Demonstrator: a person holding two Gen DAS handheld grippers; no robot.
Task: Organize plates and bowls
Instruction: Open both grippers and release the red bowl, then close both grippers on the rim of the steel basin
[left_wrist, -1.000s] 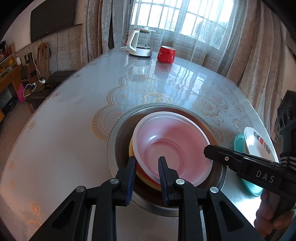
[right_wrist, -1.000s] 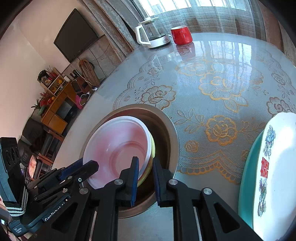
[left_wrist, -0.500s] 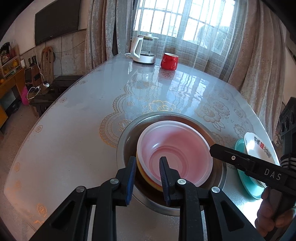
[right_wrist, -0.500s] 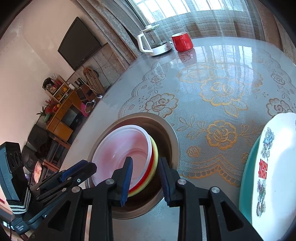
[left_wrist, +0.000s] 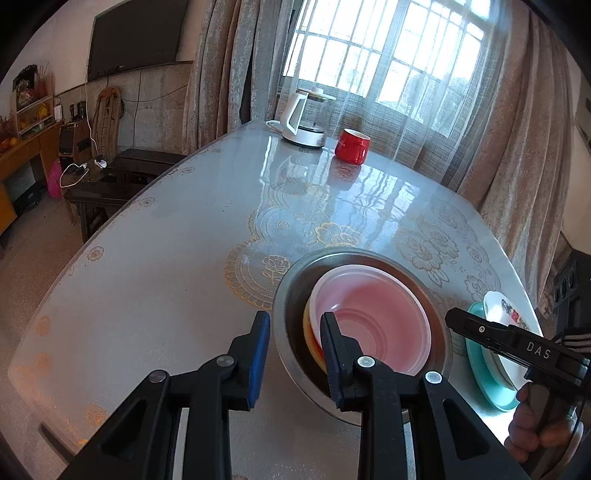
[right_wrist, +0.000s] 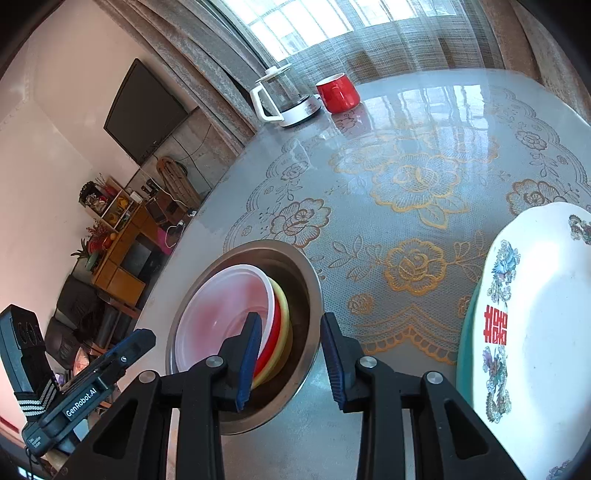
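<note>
Now both grippers stand astride the basin rim

A round steel basin is seen near the close edge of the lace-patterned table, with a translucent pink bowl nested on red and yellow ones inside. The left gripper and right gripper have just been opening; each is parted across the rim, pads clear of it. A white flowered plate lies on a teal plate beside it. Open tabletop is left beyond.
</note>
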